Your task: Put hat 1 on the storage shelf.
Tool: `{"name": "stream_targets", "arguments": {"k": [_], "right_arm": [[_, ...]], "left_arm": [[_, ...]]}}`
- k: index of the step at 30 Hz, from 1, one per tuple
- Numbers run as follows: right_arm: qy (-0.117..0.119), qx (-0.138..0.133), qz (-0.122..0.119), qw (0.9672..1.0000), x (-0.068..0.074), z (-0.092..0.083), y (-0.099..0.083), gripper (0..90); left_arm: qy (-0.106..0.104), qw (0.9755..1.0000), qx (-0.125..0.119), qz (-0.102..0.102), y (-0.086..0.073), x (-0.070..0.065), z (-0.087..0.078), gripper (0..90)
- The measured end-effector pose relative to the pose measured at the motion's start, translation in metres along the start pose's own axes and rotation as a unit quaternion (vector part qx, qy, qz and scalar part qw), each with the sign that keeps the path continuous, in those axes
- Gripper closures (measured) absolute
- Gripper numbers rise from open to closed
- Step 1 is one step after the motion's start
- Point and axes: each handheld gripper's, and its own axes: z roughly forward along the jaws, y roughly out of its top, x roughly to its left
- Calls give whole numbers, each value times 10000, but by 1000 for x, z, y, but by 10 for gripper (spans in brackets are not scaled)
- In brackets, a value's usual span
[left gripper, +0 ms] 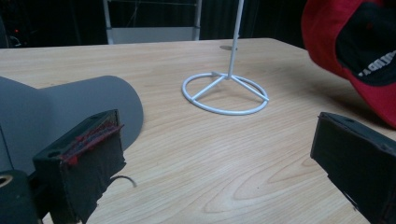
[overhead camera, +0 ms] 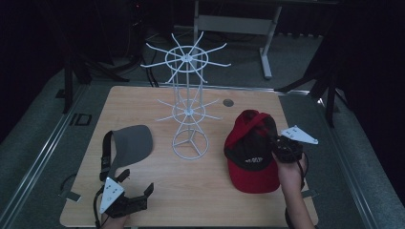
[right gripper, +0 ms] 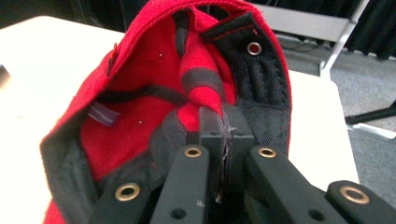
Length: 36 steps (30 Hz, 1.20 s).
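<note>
My right gripper is clamped on the inner rim of the red cap, jaws pressed together on the fabric, holding it over the right side of the table. My left gripper rests at the near left corner, jaws spread wide with nothing between them. Just beyond it lies the grey visor; the white wire rack stands mid-table.

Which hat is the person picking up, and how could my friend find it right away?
Start at the wooden table and find the tall white wire rack in the middle. Look to its right: there a red cap with a black front panel is pinched shut in the right tool. The other hat, a grey visor, has no top and lies left of the rack.
</note>
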Motion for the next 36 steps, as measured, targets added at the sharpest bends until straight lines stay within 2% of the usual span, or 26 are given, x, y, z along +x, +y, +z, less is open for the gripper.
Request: {"name": "stream_targets", "arguments": {"k": [3,5,8,16,17,28,32,36], "right_arm": [[8,-128,18,9999,0,-7,6,887],[0,-190,-19,9998,1,-11,9,886],[21,-252,-7,9997,2,-17,12,887],[56,-423,43,9991,2,-31,18,886],[61,-498,4,9987,2,-39,22,887],[48,-751,-2,9972,1,-58,31,887],[135,-870,7,9961,4,-68,37,887],[188,-949,17,9953,6,-74,39,887]], "left_arm": [[99,9999,23,62,0,-1,1,31],[46,10000,30,-21,0,-1,1,31],[25,9999,114,88,2,-2,1,31],[-139,9996,188,166,8,-8,4,33],[-196,9995,194,181,11,-10,5,47],[-341,9990,120,258,27,-19,5,49],[-512,9983,79,276,40,-27,10,49],[-672,9970,90,377,52,-35,15,49]]}}
